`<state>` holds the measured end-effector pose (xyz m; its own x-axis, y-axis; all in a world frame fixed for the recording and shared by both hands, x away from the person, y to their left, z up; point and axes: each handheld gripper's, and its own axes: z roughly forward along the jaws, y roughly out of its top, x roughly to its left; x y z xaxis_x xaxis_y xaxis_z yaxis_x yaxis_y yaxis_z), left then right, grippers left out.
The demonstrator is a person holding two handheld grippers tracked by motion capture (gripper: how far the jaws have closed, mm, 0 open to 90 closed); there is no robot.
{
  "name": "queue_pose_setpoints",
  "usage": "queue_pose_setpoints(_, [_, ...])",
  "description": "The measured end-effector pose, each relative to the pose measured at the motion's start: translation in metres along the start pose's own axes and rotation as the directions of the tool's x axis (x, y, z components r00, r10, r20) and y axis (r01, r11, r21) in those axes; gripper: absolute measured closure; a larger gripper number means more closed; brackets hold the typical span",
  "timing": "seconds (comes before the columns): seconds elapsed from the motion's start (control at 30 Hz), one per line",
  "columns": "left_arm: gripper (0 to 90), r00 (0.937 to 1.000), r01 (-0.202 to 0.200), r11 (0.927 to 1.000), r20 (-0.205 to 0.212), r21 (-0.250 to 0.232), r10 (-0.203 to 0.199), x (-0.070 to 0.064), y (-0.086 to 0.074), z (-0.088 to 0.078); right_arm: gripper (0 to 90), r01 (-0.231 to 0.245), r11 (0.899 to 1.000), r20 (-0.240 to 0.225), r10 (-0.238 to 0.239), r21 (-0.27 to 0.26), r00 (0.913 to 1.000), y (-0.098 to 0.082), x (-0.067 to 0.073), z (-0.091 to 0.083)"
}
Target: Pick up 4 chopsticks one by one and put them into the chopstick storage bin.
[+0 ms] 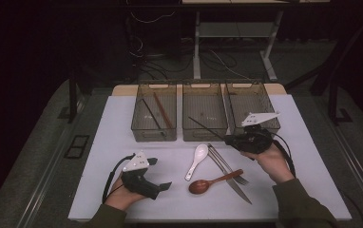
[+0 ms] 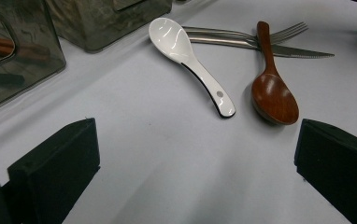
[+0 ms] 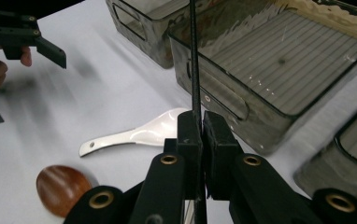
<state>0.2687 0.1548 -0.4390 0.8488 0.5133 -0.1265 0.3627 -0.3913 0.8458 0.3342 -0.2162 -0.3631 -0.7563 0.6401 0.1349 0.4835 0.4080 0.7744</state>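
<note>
Black chopstick: clamped in your right tongs, raised above middle bin. Your left tongs stood wide open, empty, over bench.

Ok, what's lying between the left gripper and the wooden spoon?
Nothing: in the left gripper view, bare white table runs from the open left gripper to the wooden spoon.

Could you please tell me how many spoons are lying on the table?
2. The white ceramic spoon lies in front of the middle bin, and the brown wooden spoon lies just nearer the person, its handle crossing the knife. None appear hidden.
</note>
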Motion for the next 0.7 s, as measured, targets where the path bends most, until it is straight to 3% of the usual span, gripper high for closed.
queue_pose_setpoints(0.3, [0.0,1.0000,-0.002,1.0000,-0.001,-0.001,0.002,0.001,0.000,0.000,85.3,0.008,1.000,0.022,-0.009,0.006,0.9997,0.019,0.003,0.020])
queue_pose_setpoints(0.7, [0.0,1.0000,0.003,1.0000,0.001,-0.007,-0.003,0.000,0.000,0.000,85.3,0.012,1.000,0.030,-0.012,0.015,0.9995,0.058,0.011,0.049])
